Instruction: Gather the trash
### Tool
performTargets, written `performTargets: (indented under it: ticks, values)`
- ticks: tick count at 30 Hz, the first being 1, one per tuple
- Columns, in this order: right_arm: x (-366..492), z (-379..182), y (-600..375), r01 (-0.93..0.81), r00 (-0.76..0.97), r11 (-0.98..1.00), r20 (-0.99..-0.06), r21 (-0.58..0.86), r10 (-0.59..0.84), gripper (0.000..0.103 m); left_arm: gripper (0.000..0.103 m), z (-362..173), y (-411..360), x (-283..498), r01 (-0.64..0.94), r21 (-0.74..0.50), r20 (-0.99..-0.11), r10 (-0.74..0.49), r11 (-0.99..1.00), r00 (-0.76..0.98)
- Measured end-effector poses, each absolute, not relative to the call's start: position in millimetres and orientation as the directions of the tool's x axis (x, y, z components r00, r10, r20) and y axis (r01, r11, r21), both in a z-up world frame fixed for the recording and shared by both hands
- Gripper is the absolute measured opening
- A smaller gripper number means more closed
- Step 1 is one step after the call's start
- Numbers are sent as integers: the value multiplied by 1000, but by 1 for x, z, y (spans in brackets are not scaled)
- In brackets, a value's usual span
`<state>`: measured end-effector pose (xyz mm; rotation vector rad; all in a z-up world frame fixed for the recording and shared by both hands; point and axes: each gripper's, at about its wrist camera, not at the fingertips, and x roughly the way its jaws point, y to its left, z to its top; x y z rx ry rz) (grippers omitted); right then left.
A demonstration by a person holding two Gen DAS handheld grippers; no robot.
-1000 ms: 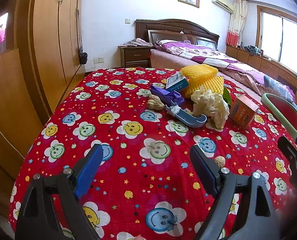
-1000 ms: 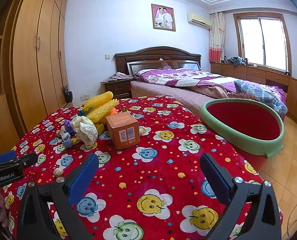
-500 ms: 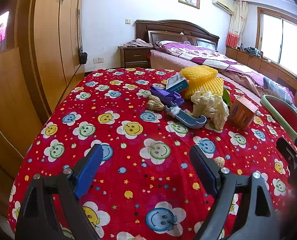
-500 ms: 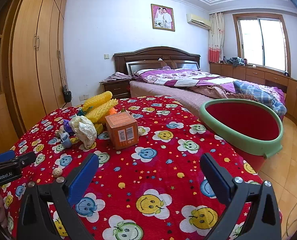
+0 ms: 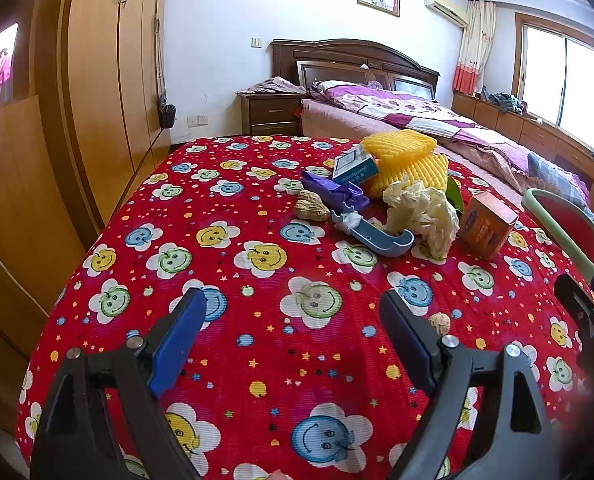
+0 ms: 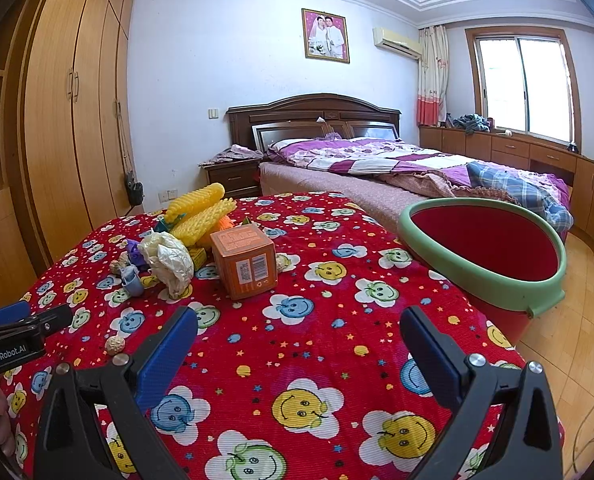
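Observation:
Trash lies in a pile on the red smiley tablecloth [image 5: 257,216]: an orange box [image 6: 244,262], a crumpled white wrapper [image 6: 169,258], yellow foam nets [image 5: 405,156], a blue plastic piece [image 5: 377,236], purple plastic [image 5: 337,194], a small blue-white carton [image 5: 355,168] and peanut shells [image 5: 311,206]. A lone peanut shell [image 5: 440,322] lies near my left gripper [image 5: 293,334], which is open and empty over the near table edge. My right gripper [image 6: 299,344] is open and empty, short of the orange box. A red bin with a green rim [image 6: 485,248] stands at the table's right.
Wooden wardrobes [image 6: 77,120] line the left wall. A bed [image 6: 397,164] stands behind the table, with a nightstand [image 6: 233,178] beside it. The other gripper shows at the right edge of the left wrist view [image 5: 589,316] and at the left edge of the right wrist view [image 6: 13,332].
Both views have shifted very slightly; the grippers stay open and nothing on the table has moved.

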<state>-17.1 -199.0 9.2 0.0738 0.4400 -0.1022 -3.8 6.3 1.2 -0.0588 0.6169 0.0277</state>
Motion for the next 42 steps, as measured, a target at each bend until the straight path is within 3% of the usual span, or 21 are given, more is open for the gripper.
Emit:
performTargets:
  ticks: [26, 37, 42]
  values:
    - [-15, 9, -201, 131, 890, 990, -445, 47, -97, 103, 89, 1, 9, -2, -51, -54, -591, 9, 997, 807]
    - [-7, 12, -208, 121, 867, 991, -493, 57, -78, 103, 89, -1, -6, 18, 31, -112, -676, -99, 993, 730]
    - [-3, 24, -225, 107, 849, 992, -526, 68, -55, 103, 83, 5, -20, 36, 37, -42, -704, -55, 998, 708]
